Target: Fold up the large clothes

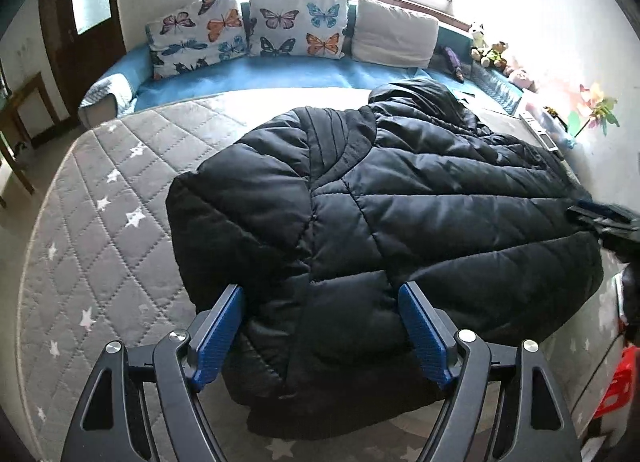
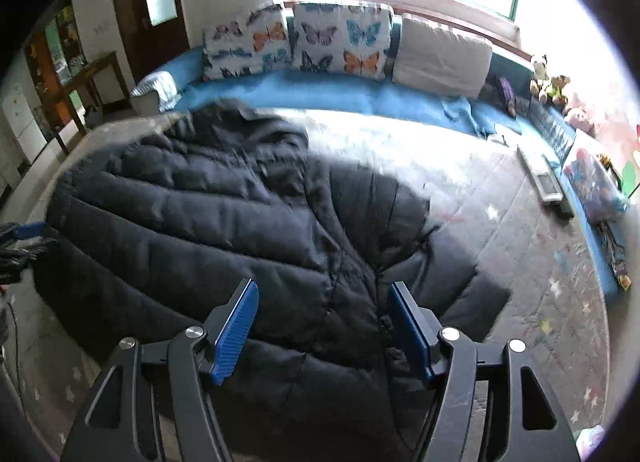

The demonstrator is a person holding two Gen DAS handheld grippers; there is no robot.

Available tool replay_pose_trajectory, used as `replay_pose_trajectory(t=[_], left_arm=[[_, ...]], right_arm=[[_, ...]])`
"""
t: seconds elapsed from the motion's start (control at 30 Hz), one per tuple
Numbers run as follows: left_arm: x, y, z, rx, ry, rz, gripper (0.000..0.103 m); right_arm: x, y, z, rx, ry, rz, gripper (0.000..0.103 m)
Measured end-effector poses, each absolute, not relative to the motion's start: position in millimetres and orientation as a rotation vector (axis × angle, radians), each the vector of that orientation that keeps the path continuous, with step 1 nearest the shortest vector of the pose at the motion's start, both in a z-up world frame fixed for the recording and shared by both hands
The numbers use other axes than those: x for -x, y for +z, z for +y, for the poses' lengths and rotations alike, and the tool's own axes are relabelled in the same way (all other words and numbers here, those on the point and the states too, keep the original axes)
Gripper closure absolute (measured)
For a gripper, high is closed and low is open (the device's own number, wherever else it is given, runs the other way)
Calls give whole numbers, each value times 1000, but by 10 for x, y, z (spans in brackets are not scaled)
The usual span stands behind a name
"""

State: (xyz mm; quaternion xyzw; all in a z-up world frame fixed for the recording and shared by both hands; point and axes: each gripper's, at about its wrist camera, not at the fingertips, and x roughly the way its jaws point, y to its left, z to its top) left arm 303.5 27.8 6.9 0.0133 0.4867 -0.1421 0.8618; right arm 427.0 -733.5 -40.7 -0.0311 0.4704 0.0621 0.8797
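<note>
- The black puffer jacket (image 1: 384, 221) is spread flat on the grey star-quilted mattress (image 1: 100, 189). Its hood end points to about 1 o'clock in the left wrist view, toward the butterfly cushions (image 1: 248, 25), and its hem end is nearest the cameras.
- The left gripper (image 1: 320, 326) has its jaws wide apart, straddling the near-left part of the jacket. Nothing is pinched; the blue pads look clear of the fabric.
- The right gripper (image 2: 322, 322) is open too, a bit less wide, over the near-right part around the zipper line, and it's empty as well.
- The step looks like going in for a grab at the near edge. Puffy fabric slips, so each gripper probably wants a deep bite catching both layers before it lifts.
- Grabbing at matching spots on both sides should keep the fold line straight rather than skewed.
- Both grippers tilt steeply down toward 12 o'clock, side by side. Each shows up at the edge of the other's view, at 3 and 9 o'clock.
- The right view is blurry, so exact contact is hard to call.
</note>
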Motion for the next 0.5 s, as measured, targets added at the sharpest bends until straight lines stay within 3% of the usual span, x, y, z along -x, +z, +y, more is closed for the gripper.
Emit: replay_pose_trajectory(t=[0.27, 0.5], left_arm=[[-3166, -8, 323, -6, -332, 1068, 12], [-3262, 506, 275, -12, -337, 957, 13]], right_arm=[[-4335, -362, -7430, 31, 156, 1024, 25], [-4491, -35, -7429, 27, 158, 953, 25]])
